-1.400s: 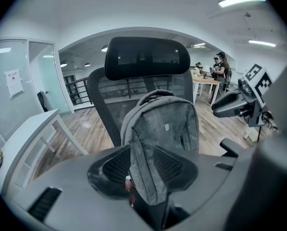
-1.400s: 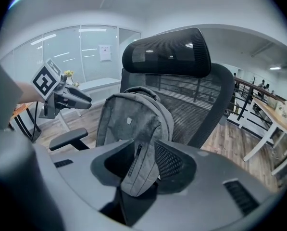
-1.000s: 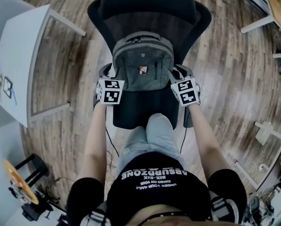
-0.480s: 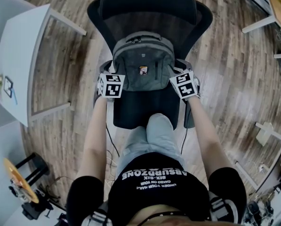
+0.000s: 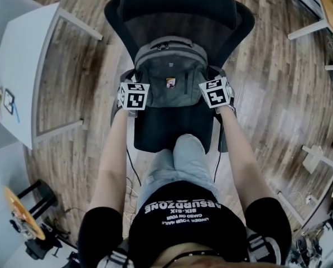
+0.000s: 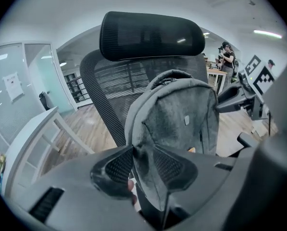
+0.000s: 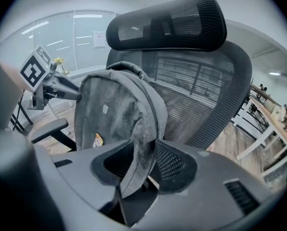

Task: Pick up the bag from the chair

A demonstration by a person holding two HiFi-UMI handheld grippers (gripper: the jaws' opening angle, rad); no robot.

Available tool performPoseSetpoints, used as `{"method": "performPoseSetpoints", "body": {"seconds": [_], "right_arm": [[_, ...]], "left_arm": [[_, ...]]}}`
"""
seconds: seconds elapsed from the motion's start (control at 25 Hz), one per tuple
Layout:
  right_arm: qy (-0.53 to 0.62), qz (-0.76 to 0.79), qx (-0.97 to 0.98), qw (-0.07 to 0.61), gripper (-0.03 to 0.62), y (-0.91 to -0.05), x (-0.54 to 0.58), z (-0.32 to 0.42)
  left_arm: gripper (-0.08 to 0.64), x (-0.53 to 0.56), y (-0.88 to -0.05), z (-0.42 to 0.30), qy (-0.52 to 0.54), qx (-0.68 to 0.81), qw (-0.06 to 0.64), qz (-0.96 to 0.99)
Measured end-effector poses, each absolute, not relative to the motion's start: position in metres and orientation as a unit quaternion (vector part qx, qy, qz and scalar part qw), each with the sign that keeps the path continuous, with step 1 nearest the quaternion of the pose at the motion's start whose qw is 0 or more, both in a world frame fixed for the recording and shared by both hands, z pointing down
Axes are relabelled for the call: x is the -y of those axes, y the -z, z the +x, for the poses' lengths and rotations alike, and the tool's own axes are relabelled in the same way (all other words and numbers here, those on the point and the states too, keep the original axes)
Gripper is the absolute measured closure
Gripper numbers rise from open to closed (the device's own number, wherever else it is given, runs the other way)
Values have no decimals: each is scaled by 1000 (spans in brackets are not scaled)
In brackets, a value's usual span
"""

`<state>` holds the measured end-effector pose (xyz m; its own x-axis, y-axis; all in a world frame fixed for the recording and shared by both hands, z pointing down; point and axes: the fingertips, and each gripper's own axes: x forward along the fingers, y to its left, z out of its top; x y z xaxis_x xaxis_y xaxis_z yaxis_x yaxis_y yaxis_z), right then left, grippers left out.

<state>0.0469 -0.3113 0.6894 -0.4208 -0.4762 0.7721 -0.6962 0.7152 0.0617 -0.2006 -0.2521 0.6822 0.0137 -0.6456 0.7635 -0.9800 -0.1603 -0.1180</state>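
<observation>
Looking soft, the bag (image 5: pixel 169 74) wants firm side-seam holds; left gripper (image 6: pixel 143 165) and just-widened right gripper (image 7: pixel 142 163) straddle its edges, jaws apart.

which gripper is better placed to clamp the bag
Left, probably: bag edge fills the left gripper, jaws open; the right gripper, whose jaws have just been opening, has it slack between them.

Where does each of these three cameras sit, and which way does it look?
Head view: on the person's head, looking steeply down at the backpack on the office chair; forearms, legs, left gripper, right gripper show.
Left gripper view: rides the left gripper, facing the backrest; own jaws astride a backpack edge.
Right gripper view: likewise; its jaws have just been opening, astride the other edge.
Shared: backpack, chair, each other's marker cube.
</observation>
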Motion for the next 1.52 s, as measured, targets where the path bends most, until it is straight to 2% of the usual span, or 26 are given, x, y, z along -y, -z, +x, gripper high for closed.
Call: {"method": "performPoseSetpoints", "body": {"seconds": [0.08, 0.12, 0.28, 0.4, 1.52], "right_arm": [[-130, 359, 825, 417, 449, -699, 312, 49], [-126, 364, 823, 417, 475, -702, 313, 51], [-165, 383, 820, 393, 507, -706, 310, 54], [-179, 387, 816, 390, 512, -708, 308, 53], [-175, 404, 817, 373, 518, -704, 267, 66]], "left_arm": [[425, 253, -686, -202, -351, 607, 243, 670], [426, 251, -689, -203, -353, 606, 247, 669], [460, 242, -706, -205, -338, 611, 268, 664], [468, 239, -705, -206, -313, 614, 295, 662], [472, 194, -702, -192, -280, 652, 294, 641]]}}
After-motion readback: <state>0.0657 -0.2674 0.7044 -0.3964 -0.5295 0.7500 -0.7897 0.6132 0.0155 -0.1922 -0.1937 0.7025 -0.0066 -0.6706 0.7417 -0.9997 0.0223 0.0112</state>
